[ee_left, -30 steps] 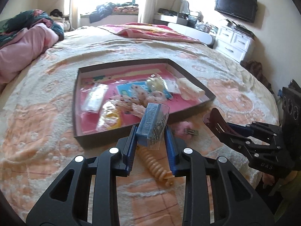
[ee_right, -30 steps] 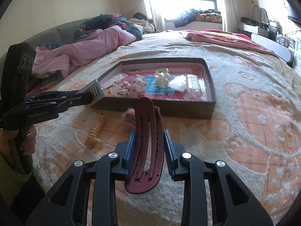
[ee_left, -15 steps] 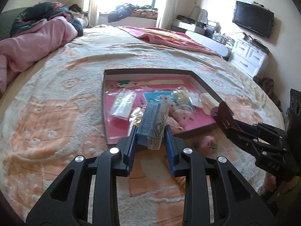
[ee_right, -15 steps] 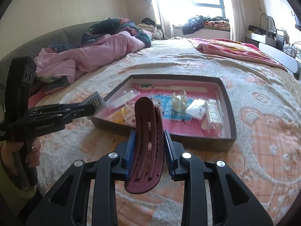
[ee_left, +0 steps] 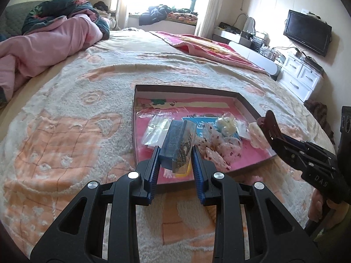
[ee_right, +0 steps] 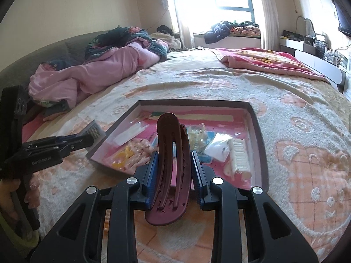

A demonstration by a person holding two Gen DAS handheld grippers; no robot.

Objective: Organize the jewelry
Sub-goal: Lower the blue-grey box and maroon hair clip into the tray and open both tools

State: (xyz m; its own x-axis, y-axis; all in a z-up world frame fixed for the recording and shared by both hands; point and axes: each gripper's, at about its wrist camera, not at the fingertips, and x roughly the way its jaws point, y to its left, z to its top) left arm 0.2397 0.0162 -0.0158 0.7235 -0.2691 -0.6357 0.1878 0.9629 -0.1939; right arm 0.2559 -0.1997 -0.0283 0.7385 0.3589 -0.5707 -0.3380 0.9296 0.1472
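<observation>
Jewelry tray (ee_left: pixel 245 100) on blanketed bed (ee_left: pixel 76 114); fingers grip clear box (ee_left: pixel 178 146), maroon clip (ee_right: pixel 173 166).

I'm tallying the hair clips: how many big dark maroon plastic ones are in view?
1: the dark maroon plastic hair clip is clamped in the right gripper, above the tray's near edge. Others may hide under the tray's packets.

The right gripper (ee_right: pixel 173 160) clamps a dark red hair clip (ee_right: pixel 172 166), held upright above the near edge of a shallow tray (ee_right: pixel 262 153) on the bed. At left, the left gripper (ee_right: pixel 87 138) grips a small clear box (ee_right: pixel 93 133) beside the tray's corner.
</observation>
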